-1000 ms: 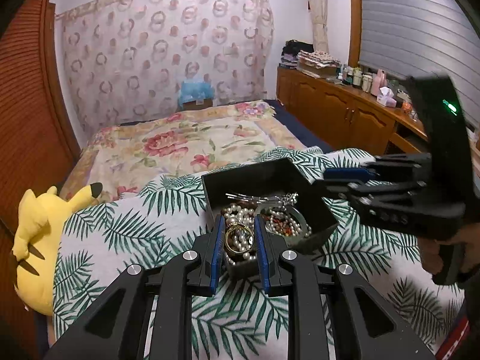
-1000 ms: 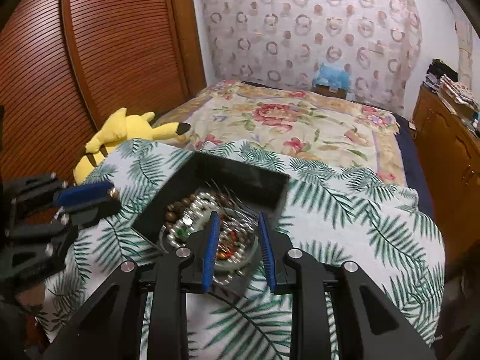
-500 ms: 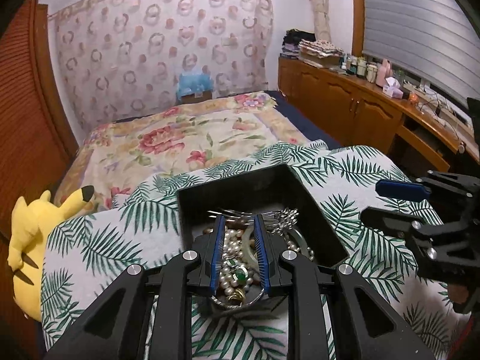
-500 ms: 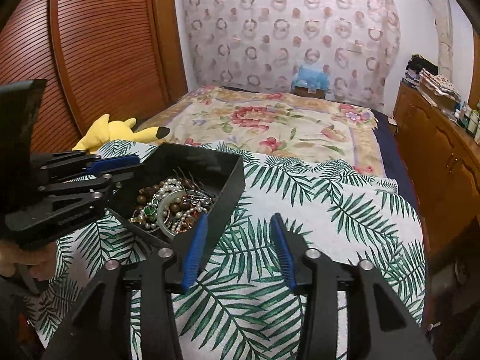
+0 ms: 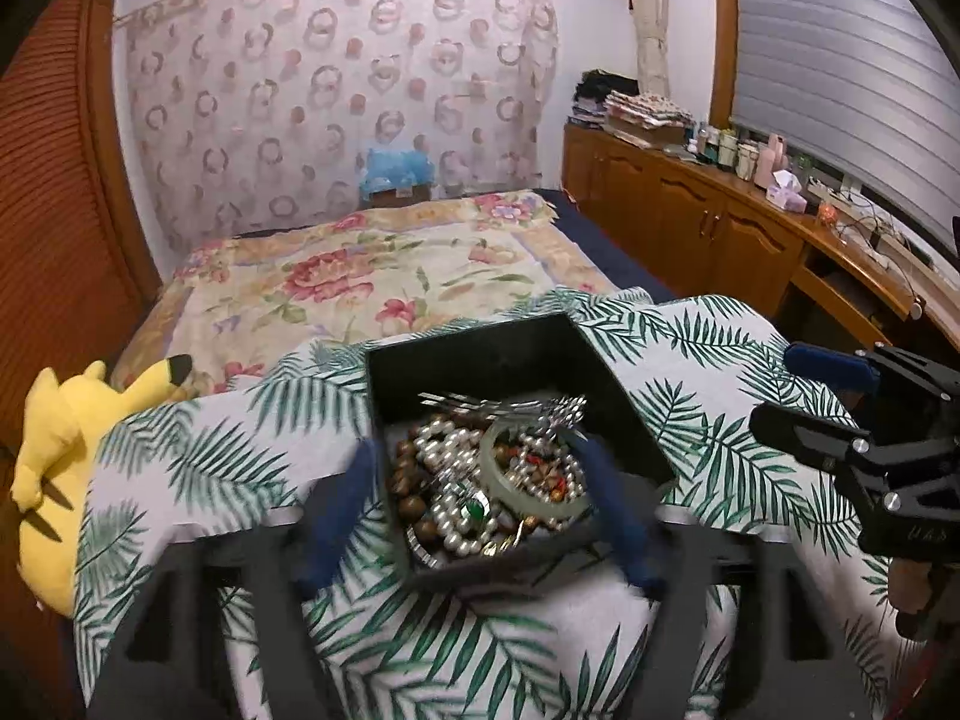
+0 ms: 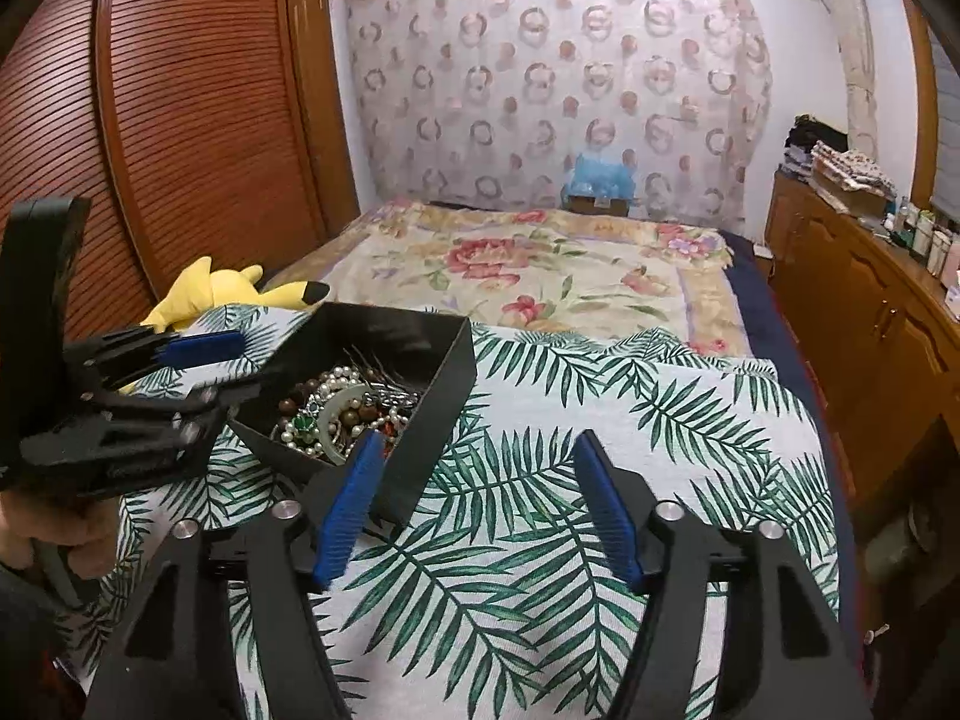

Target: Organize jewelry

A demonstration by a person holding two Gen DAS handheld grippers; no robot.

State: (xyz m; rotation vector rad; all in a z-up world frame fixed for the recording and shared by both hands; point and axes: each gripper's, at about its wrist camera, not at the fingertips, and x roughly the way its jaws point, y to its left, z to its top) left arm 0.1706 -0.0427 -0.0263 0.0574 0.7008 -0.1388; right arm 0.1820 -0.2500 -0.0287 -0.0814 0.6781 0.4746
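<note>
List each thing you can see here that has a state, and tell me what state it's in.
Left tongs: open, blurred, fingers either side of the box's near corner.
Right tongs: open, holding nothing, over the leaf cloth.
Black box: no lid on it, heaped with jewelry.
Pearl necklace: tangled in the heap.
Pale bangle: lying on top of the beads.
Cabinet doors: shut.

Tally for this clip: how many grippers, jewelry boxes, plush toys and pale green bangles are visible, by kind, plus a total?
Grippers: 2, left gripper and right gripper
Black jewelry box: 1
Plush toys: 2, yellow plush and blue plush
Pale green bangle: 1
Total: 6
</note>
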